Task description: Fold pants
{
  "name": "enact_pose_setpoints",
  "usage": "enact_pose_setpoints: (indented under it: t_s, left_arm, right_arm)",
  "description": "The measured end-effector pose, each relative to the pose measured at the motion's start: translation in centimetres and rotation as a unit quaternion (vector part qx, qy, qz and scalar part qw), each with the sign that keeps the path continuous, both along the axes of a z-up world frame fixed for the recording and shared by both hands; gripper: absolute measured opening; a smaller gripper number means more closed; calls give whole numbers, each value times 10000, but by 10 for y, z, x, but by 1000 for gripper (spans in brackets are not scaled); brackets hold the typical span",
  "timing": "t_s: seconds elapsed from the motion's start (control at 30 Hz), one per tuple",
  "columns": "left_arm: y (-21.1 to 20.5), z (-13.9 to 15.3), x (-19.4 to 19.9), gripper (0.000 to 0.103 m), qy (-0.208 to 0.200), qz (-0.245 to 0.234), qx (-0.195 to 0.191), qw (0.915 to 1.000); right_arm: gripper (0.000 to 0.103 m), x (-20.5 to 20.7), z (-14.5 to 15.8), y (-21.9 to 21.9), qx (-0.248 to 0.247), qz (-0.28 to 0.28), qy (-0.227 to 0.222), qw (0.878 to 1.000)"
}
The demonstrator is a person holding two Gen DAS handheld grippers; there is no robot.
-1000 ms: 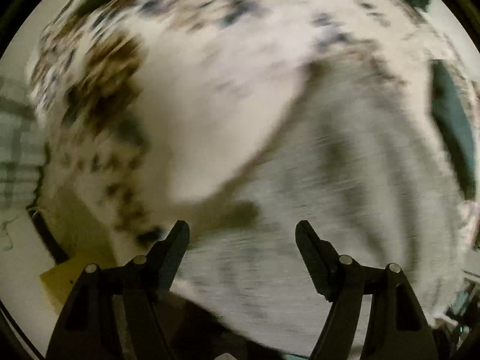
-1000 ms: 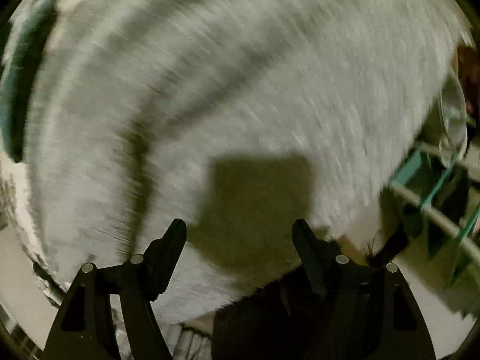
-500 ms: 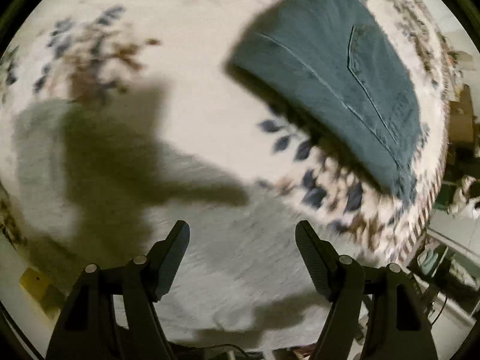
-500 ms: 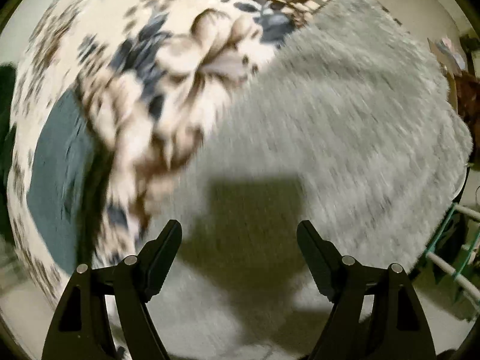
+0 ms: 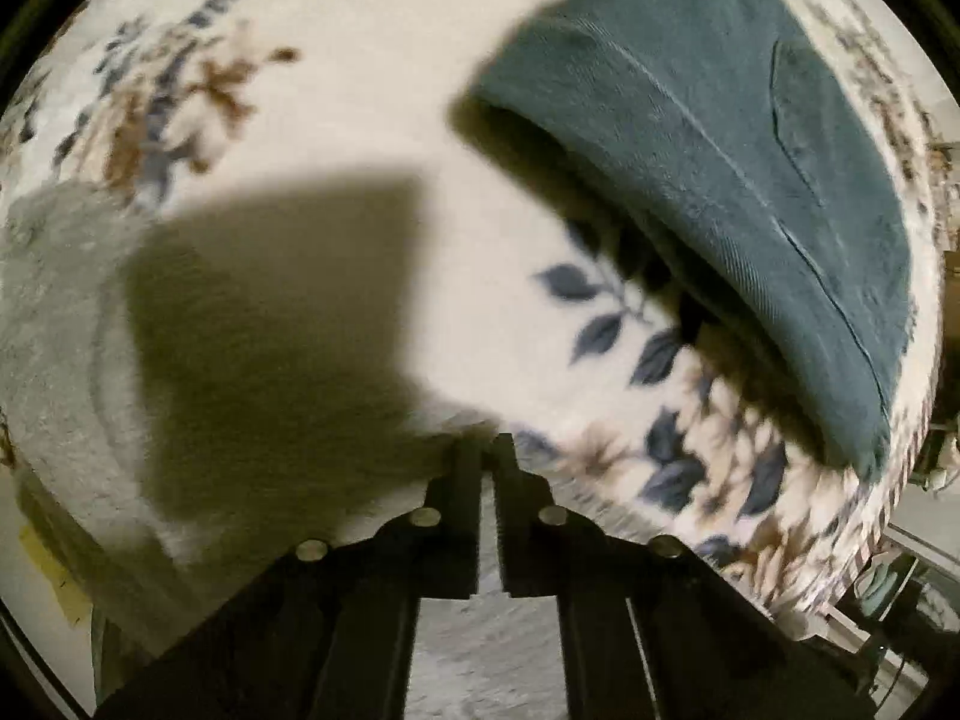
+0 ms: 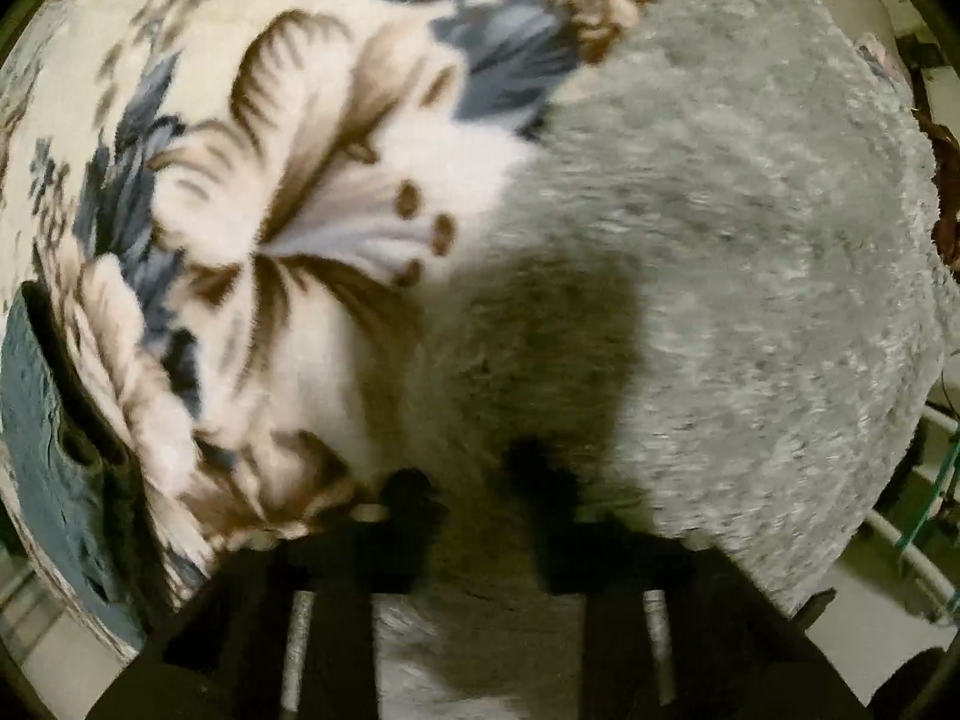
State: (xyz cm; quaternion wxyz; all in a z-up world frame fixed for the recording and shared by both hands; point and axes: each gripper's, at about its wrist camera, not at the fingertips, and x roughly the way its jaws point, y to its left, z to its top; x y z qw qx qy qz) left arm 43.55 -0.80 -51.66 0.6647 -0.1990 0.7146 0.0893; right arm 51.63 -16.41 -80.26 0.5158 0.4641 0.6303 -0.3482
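The dark teal pants [image 5: 720, 138] lie folded on a cream floral blanket [image 5: 372, 96], at the upper right of the left wrist view. A strip of them shows at the left edge of the right wrist view [image 6: 36, 450]. My left gripper [image 5: 487, 450] is shut with nothing between its fingers, over the blanket short of the pants. My right gripper [image 6: 480, 480] is blurred, its fingers a small gap apart, over the grey fuzzy cover [image 6: 720, 276]. It holds nothing.
The grey fuzzy cover [image 5: 54, 324] meets the floral blanket [image 6: 288, 198] along a diagonal edge. A white and green rack [image 6: 918, 540] stands off the bed at the right. Yellow paper [image 5: 48, 576] lies on the floor at lower left.
Both grippers have closed from wide open; the left is fully shut, the right narrowed. Both views slid closer to the bedding, and the pants fill more of the left wrist view.
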Motion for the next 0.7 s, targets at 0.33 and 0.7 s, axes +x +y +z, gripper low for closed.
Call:
enact_pose_setpoints:
  t_s: [0.33, 0.7]
  left_arm:
    - [48, 67, -63, 2, -635, 402, -711, 9946]
    - [11, 16, -57, 58, 158, 1008, -1209, 9874]
  right_arm:
    - [9, -71, 72, 51, -338, 547, -771, 9949]
    - [9, -113, 66, 64, -382, 447, -635, 9962]
